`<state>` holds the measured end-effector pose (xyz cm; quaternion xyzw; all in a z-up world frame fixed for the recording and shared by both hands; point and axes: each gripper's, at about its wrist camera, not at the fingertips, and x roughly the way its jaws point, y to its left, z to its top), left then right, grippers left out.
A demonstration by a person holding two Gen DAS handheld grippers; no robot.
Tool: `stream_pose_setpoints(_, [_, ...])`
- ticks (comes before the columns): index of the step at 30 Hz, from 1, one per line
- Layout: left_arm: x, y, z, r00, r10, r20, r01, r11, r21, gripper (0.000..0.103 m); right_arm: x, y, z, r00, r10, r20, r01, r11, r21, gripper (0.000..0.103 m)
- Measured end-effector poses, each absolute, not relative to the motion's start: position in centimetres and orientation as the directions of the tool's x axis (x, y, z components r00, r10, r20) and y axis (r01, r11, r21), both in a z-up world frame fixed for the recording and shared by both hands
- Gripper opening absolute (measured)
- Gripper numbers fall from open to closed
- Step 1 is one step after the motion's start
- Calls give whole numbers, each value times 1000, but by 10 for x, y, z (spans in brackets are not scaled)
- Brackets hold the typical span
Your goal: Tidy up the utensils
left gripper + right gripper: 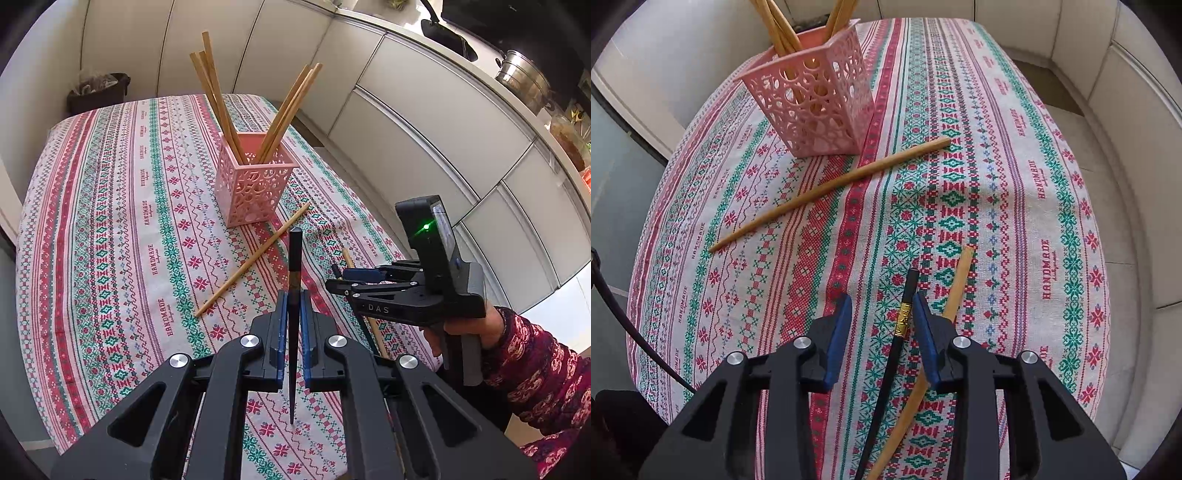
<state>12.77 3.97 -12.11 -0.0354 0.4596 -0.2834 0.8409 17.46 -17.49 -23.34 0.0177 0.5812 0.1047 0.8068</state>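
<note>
A pink lattice holder point(253, 177) stands on the patterned tablecloth with several wooden chopsticks point(218, 96) in it; it also shows in the right wrist view point(816, 99). My left gripper point(293, 325) is shut on a black chopstick point(294, 280) and holds it above the cloth, short of the holder. My right gripper point(881, 319) is open, low over the cloth, with a black chopstick point(899, 332) with a gold band lying between its fingers. A wooden chopstick point(955, 291) lies just right of it. Another wooden chopstick point(834, 186) lies loose near the holder.
The table point(110, 221) has its right edge close to white kitchen cabinets point(424, 122). A dark bin point(98, 92) stands beyond the far left corner. A steel pot point(524, 79) sits on the counter at the right.
</note>
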Motion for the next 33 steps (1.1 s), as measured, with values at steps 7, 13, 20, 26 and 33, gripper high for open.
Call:
stream_pose_setpoints(7, [125,39,-117,431,-508,-746,460,835,-303,6,194,-181,-240,224,202,-953,-51,979,196,8])
stream_pose_setpoints(13, [113,33,-104,463,-515,-722,494,826,-273,6,210,-190,-239,160,236,-959,-16,972,236,7])
stream_pose_setpoints(20, [91,27,-77,549,-502,-668,494,840,-225,6,151,-175,-188,473,233,-849,-114,972,204,7])
stream_pose_setpoints(26, [78,25,-58,610,-502,-613,457,855,-244,6,114,-181,-135,623,251,-741,-109,966,236,7])
stream_pose_setpoints(33, [74,21,-32,665,-482,-571,437,871,-225,6,86,-182,-66,767,256,-588,-155,964,218,7])
